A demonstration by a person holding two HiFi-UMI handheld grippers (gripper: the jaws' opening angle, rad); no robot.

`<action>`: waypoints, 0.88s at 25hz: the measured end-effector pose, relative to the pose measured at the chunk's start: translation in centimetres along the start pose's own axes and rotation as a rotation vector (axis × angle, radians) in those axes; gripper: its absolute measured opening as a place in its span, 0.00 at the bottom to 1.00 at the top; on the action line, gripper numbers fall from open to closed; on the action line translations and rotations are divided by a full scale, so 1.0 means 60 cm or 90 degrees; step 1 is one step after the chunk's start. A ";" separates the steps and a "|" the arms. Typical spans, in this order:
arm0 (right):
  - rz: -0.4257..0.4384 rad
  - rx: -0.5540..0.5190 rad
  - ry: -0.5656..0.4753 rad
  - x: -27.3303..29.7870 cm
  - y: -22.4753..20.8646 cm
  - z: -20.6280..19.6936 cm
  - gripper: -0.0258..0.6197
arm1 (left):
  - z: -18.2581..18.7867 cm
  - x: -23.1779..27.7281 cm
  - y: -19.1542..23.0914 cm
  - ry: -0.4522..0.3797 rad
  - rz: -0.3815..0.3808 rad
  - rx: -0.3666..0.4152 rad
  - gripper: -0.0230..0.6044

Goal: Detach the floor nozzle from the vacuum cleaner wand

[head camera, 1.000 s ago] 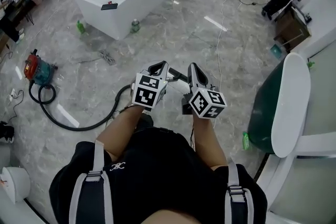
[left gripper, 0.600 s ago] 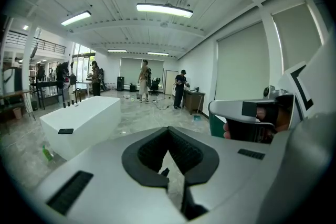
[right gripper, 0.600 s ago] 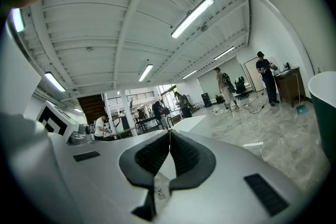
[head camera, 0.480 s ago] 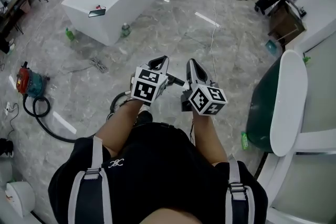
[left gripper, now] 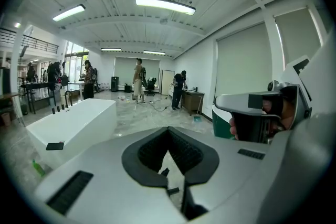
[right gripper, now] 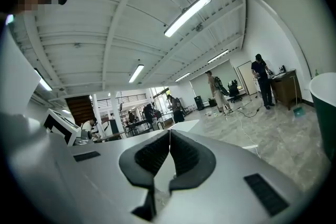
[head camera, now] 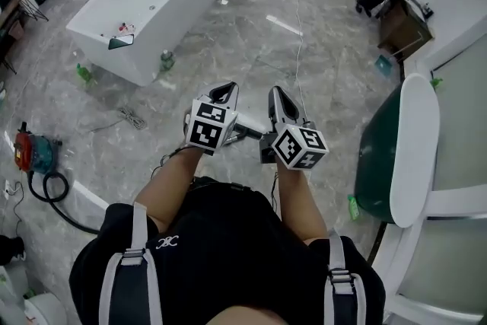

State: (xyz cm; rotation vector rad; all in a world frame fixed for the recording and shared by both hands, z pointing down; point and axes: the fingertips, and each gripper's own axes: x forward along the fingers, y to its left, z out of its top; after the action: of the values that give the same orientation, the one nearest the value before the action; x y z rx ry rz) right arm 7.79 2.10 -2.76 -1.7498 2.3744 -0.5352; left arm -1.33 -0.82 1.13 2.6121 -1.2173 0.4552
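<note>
The red and teal vacuum canister [head camera: 32, 151] sits on the floor at the far left, and its black hose [head camera: 55, 199] curls beside it. A short grey bar [head camera: 245, 134] shows between the two marker cubes; I cannot tell if it is the wand. No floor nozzle is in sight. My left gripper [head camera: 224, 90] [left gripper: 168, 131] and right gripper [head camera: 275, 93] [right gripper: 169, 134] are held side by side in front of the person's body. Both are shut with nothing between the jaws.
A white bathtub [head camera: 152, 0] stands ahead to the left, with a green bottle [head camera: 82, 74] and a can [head camera: 166, 61] by its base. A green and white tub [head camera: 396, 148] stands close on the right. A cable [head camera: 298, 19] runs across the marble floor. People stand far off.
The person has walked forward across the room: the bathtub, canister and hose have slid left in the head view. Both grippers stay shut and side by side.
</note>
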 end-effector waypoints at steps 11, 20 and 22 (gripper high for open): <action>-0.074 0.006 0.041 0.100 -0.051 -0.035 0.07 | -0.043 0.116 0.079 0.072 -0.047 -0.025 0.05; -0.119 0.005 0.080 0.128 -0.160 -0.068 0.07 | -0.122 0.214 0.085 0.146 -0.072 -0.016 0.05; -0.127 0.014 0.101 0.133 -0.196 -0.102 0.07 | -0.174 0.240 0.083 0.180 -0.070 -0.005 0.05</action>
State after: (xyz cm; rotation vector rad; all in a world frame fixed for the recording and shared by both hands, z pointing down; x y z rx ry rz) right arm 13.86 -7.29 7.99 -2.0179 2.2938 -0.7503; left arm 1.67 -10.69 16.48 2.4863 -0.9764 0.7645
